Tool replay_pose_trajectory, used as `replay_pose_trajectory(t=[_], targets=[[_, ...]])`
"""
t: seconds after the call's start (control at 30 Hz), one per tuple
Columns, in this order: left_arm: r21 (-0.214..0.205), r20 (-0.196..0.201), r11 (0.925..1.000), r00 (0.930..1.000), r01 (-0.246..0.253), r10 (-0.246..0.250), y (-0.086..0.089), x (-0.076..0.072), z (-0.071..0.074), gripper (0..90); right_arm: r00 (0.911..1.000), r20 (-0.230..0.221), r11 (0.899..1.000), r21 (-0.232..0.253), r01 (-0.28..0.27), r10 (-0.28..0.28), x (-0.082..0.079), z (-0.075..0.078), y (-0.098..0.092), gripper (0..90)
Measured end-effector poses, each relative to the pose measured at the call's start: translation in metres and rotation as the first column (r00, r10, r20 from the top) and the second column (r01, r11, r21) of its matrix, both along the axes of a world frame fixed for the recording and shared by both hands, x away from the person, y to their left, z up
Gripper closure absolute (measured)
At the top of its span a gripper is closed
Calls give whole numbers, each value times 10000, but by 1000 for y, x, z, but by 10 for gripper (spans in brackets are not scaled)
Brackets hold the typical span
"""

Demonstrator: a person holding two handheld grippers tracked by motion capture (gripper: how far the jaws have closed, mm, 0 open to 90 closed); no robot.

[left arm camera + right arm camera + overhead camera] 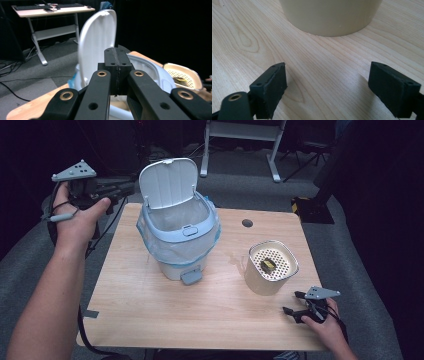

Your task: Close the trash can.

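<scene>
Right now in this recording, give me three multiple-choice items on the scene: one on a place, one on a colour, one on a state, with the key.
1. Where does the beige container stand?
A. inside the bin
B. on the table, just ahead of the right gripper
C. on the floor

2. What colour is the bin's rim?
A. red
B. black
C. light blue

3. How is the bin's lid?
A. raised
B. shut
C. lying on the table

Key: 1 B, the container stands on the table ahead of the right gripper. 2 C, the rim is light blue. 3 A, the lid stands upright above the bin.
</scene>
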State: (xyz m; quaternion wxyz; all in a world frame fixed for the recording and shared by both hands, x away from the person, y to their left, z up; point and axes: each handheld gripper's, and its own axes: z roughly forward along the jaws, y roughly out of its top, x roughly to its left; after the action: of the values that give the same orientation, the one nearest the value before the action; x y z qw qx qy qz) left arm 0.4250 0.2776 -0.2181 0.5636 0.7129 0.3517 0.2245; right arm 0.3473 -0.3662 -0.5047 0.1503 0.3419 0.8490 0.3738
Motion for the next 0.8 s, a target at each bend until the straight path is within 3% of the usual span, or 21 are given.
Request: replay_pose_trajectory(t=[0.27,0.47,0.6,0.8], targets=[[-350,-203,9984,9988,-454,447,4,31,-4,900,10000,1,10000,-1,-2,2,0,0,0,150],[-187,-403,9968,9963,-771,763,1,51,-9,899,10000,-1,10000,7,2,-2,0,0,0,150],[-149,-568,9978,9963,-652,643,-1,59,-12,898,10000,1,10000,0,-1,1,0,0,0,150],[-648,-857,9978,9963,-160,104,1,65,-16,867,10000,-4,10000,16,15,-15,0,0,0,150]])
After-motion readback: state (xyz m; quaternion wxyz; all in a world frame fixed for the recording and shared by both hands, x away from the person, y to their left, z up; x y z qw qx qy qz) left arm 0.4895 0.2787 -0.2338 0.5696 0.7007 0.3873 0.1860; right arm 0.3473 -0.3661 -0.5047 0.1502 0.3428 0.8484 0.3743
